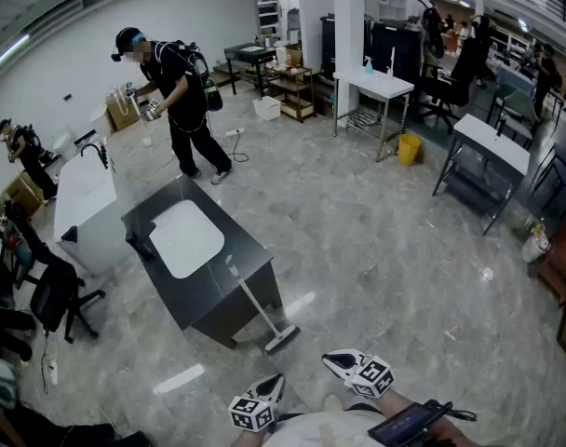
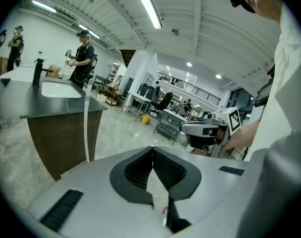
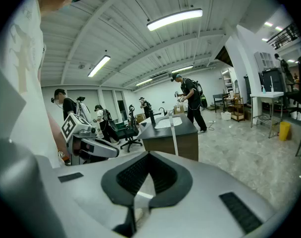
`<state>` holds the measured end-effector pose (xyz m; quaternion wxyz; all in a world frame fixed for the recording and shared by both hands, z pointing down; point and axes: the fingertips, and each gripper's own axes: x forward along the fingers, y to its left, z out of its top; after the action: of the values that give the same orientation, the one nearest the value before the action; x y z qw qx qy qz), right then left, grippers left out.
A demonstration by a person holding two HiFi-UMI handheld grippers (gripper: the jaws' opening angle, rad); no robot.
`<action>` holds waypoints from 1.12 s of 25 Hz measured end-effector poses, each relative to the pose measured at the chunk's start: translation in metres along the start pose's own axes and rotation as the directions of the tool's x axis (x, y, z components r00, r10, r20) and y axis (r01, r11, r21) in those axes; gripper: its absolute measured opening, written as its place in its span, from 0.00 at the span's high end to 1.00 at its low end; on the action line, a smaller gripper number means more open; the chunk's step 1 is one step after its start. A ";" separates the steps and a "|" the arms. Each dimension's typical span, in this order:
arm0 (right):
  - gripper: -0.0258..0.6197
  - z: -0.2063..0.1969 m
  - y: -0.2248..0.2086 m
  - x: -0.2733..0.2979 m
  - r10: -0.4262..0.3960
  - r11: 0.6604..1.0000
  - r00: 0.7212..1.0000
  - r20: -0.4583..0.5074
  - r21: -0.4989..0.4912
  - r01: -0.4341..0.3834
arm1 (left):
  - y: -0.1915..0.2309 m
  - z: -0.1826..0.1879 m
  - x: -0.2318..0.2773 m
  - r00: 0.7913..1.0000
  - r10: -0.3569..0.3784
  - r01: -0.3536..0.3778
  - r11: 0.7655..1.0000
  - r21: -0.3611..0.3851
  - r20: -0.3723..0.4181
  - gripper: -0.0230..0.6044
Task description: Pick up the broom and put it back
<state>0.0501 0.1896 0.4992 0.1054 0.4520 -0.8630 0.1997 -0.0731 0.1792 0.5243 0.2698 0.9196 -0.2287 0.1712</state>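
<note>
Pre-pick, judging by the layout: left gripper and right gripper are both sitting closed and empty, well apart from the broom, which is leaning its thin white handle on the dark sink counter, head on floor, so next is walking in, opening one, clamping the handle.

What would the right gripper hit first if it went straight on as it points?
The right gripper would probably meet the broom leaning against the sink cabinet first; depth is unclear.
</note>
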 end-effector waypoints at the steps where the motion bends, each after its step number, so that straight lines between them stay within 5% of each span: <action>1: 0.93 -0.002 -0.003 -0.005 0.000 1.000 1.000 -0.002 0.000 0.000 | -0.005 -0.003 0.003 1.000 0.003 -0.003 1.000 -0.004 0.001 0.94; 11: 0.93 -0.023 -0.015 -0.031 0.060 0.998 0.998 0.000 0.007 -0.060 | -0.040 -0.018 0.016 0.998 0.064 -0.063 0.998 -0.022 0.009 0.94; 28: 0.93 -0.026 -0.018 -0.010 0.117 0.993 0.993 -0.024 0.016 -0.117 | -0.020 -0.011 0.005 0.989 0.148 -0.146 0.987 -0.059 0.027 0.94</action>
<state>0.0707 0.1996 0.5229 0.1010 0.3989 -0.8851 0.2175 -0.0601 0.1990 0.5268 0.2787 0.8947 -0.3049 0.1697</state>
